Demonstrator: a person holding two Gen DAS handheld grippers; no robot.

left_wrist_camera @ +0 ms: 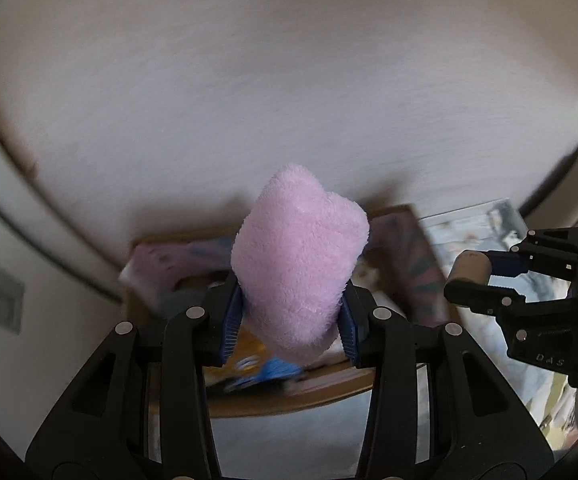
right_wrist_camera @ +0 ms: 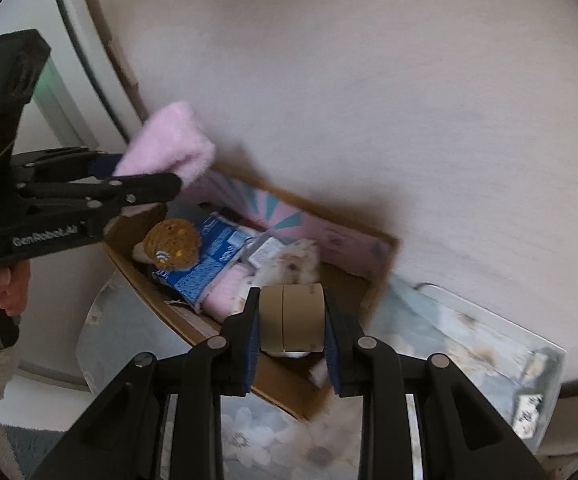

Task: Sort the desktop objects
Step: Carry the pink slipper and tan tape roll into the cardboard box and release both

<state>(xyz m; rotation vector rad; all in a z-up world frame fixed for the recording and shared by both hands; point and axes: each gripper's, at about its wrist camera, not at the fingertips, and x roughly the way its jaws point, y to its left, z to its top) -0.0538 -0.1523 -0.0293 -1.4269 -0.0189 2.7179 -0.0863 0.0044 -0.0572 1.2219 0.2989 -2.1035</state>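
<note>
Above an open cardboard box [right_wrist_camera: 273, 376], the left gripper [left_wrist_camera: 289, 320] is closed on a folded pink fluffy cloth [left_wrist_camera: 299, 256], and the right gripper [right_wrist_camera: 291, 344] is closed on a brown roll of tape [right_wrist_camera: 291, 316]. Inside the box lie a brown plush toy [right_wrist_camera: 173, 244], a blue packet [right_wrist_camera: 209, 268] and pink cloth, and the box stands beside the pale desk [right_wrist_camera: 369, 80].
</note>
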